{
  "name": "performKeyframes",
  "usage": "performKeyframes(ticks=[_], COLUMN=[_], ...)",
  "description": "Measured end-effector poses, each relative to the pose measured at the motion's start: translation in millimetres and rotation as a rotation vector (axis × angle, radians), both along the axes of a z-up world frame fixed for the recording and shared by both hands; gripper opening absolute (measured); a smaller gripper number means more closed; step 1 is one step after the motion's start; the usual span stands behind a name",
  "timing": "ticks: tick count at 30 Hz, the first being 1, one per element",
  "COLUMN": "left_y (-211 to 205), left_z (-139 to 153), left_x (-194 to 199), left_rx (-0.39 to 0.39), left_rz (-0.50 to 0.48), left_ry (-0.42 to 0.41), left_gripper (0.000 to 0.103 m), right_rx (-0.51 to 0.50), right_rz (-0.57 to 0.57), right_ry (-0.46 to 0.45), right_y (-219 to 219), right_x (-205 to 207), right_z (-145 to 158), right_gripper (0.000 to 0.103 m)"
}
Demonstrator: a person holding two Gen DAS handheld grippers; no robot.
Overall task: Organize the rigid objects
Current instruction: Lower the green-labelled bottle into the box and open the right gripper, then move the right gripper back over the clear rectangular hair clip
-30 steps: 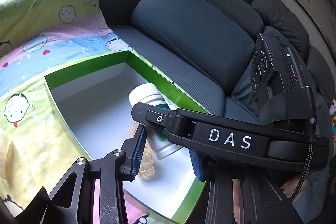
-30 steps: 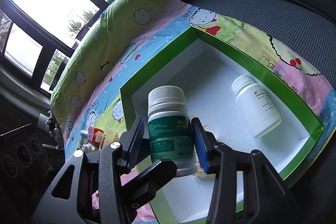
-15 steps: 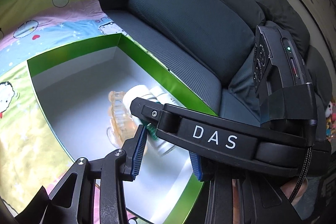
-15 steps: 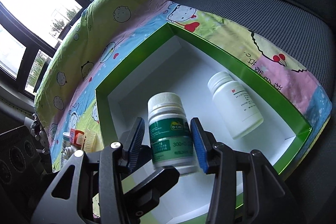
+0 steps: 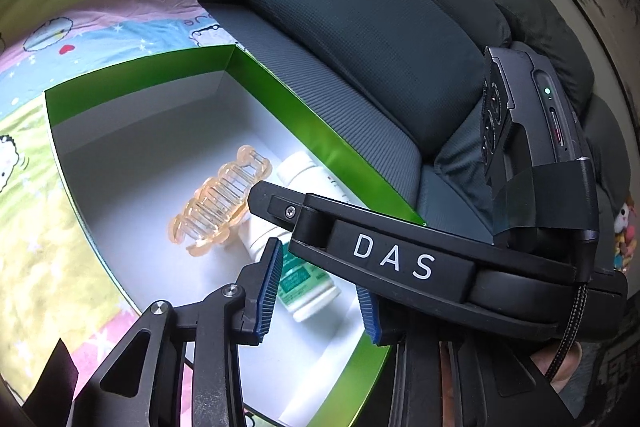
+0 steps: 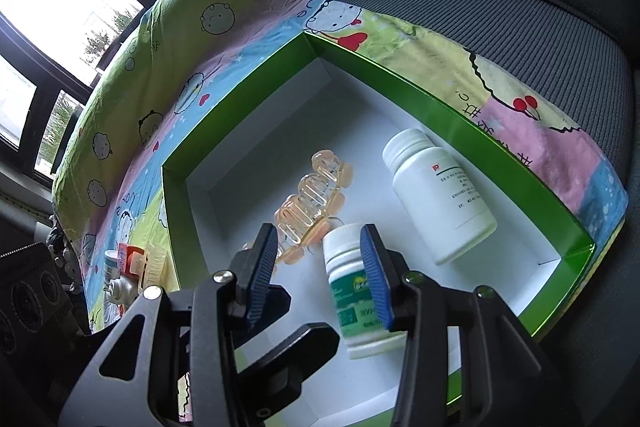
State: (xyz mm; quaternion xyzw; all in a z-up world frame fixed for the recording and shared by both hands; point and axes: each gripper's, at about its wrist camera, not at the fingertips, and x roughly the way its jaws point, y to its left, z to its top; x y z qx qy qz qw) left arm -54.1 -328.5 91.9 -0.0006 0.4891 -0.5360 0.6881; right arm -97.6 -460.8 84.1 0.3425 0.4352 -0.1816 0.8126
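Note:
A green-walled box with a white floor sits on a cartoon-print sheet. On its floor lie a clear orange hair claw, a plain white bottle and a white bottle with a green label. My left gripper hovers over the box's near end with its pads a little apart and nothing between them. One finger of my right gripper crosses in front. In the right wrist view my right gripper stands over the green-label bottle; its jaws are closing, but the pads do not press the bottle. The claw and the white bottle lie beyond.
The box rests on the sheet spread over a dark sofa seat, with a back cushion behind. Several small items lie on the sheet left of the box. A hand shows at the lower right.
The green-label bottle has left my right gripper's pads and now lies on the box floor. The hair claw went from between my left gripper's pads to the floor beside the white bottle.

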Motion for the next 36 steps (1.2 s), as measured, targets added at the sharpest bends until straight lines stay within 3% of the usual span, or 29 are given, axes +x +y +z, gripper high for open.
performKeyframes(ticks=[11, 18, 26, 33, 34, 36], left_y=[11, 39, 99, 163, 173, 193], left_z=[5, 12, 17, 23, 22, 17], left_x=[1, 9, 21, 28, 31, 35], left_rx=[0.015, -0.014, -0.042, -0.027, -0.020, 0.001], left_rz=[0.036, 0.092, 0.195, 0.295, 0.312, 0.353], left_ry=[-0.038, -0.040, -0.031, -0.087, -0.093, -0.096], left_gripper=[0.036, 0.036, 0.036, 0.036, 0.037, 0.049], right_rx=[-0.023, -0.045, -0.084, -0.150, -0.159, -0.181], right_rz=[-0.017, -0.050, -0.065, -0.056, -0.051, -0.050], right_ry=[-0.007, -0.041, -0.005, -0.003, 0.005, 0.024], right_y=[3, 2, 10, 22, 24, 29], right_x=[1, -1, 5, 13, 15, 18], right_z=[3, 8, 7, 11, 11, 9], right_gripper=[0.046, 0.059, 0.066, 0.072, 0.073, 0.073])
